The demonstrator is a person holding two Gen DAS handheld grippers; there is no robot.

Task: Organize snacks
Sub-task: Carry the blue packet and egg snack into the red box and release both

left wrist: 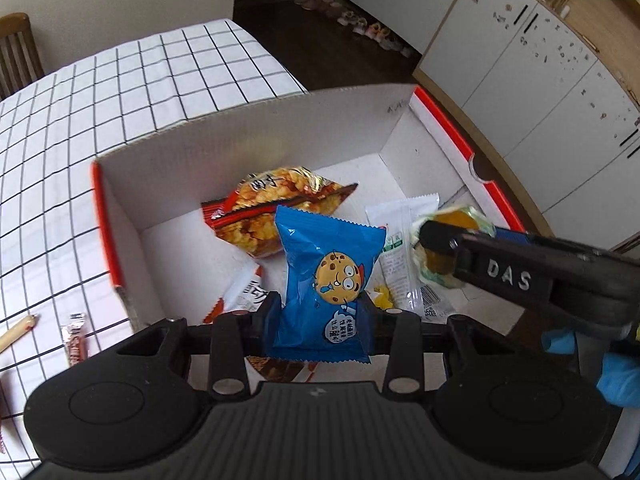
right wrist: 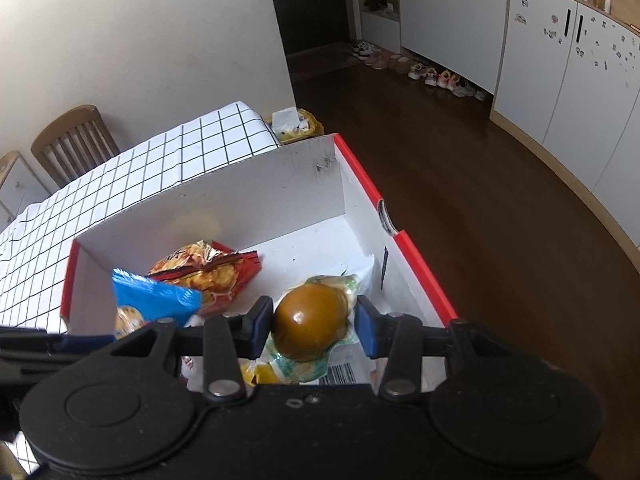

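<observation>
From your left wrist view, your left gripper [left wrist: 320,312] is closed partway on the blue cookie packet [left wrist: 330,276], its pads pressing the packet's lower sides, so the packet stands with its long axis running up and away from the fingers, straight over the open white box [left wrist: 248,140] with the red rim. The packet hangs above the box floor, nearer the near wall than the far one, with the orange crisp bag [left wrist: 276,208] lying further into the box and a white wrapper [left wrist: 400,248] on the floor to its right. A red stick snack [left wrist: 74,340] lies on the checked tablecloth [left wrist: 120,92] outside the box's left wall. Your wrist tilts steeply down into the box, so the release looks like a short drop. Your right gripper [left wrist: 436,240] enters from the right side of the box, pointing inward and down. From your right wrist view, the right gripper [right wrist: 314,326] is clamped partway on a wrapped brown bun [right wrist: 310,326], which bulges between the pads and sits over the box's right half, close to the right wall [right wrist: 360,200]; the blue packet shows at the left, over the left half. Both hands are over the box, so neither snack needs more travel than a lowering and letting go, I judge.
</observation>
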